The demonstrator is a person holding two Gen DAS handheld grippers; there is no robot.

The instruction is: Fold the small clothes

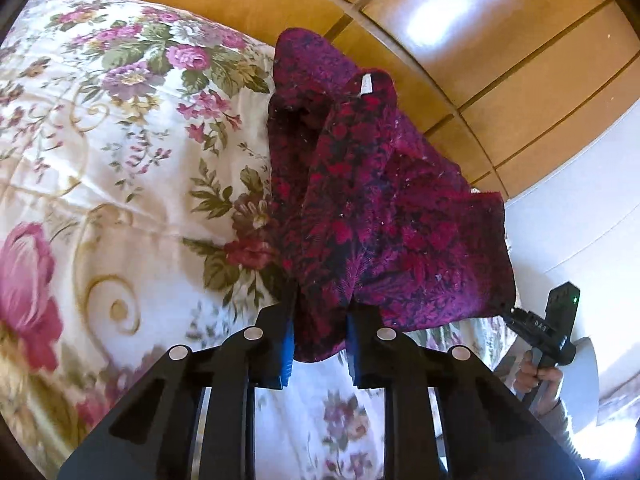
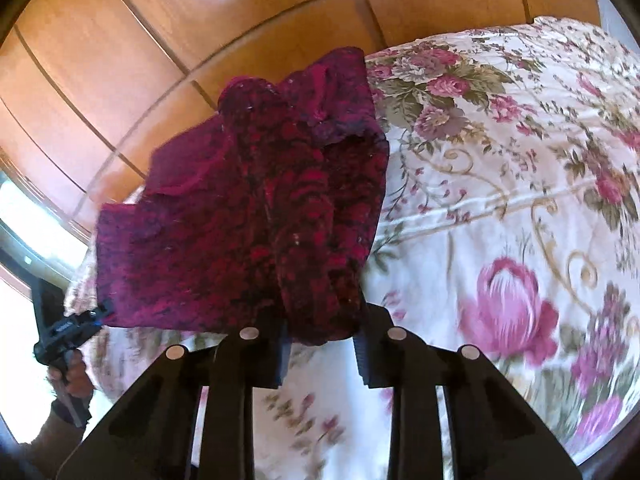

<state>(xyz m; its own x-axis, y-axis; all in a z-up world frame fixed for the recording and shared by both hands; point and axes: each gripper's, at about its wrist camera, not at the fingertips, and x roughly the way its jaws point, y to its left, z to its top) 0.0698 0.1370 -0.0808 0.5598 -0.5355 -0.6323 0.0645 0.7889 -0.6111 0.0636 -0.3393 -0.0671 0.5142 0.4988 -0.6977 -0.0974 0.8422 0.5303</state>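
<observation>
Both grippers pinch the magenta garment above the bedspread.

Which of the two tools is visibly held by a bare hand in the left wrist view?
The right tool, pinching the red garment corner at far right; fingers wrap its handle.

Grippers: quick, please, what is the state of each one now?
Left gripper: shut on the maroon garment.
Right gripper: shut on the same garment, at another edge.
</observation>
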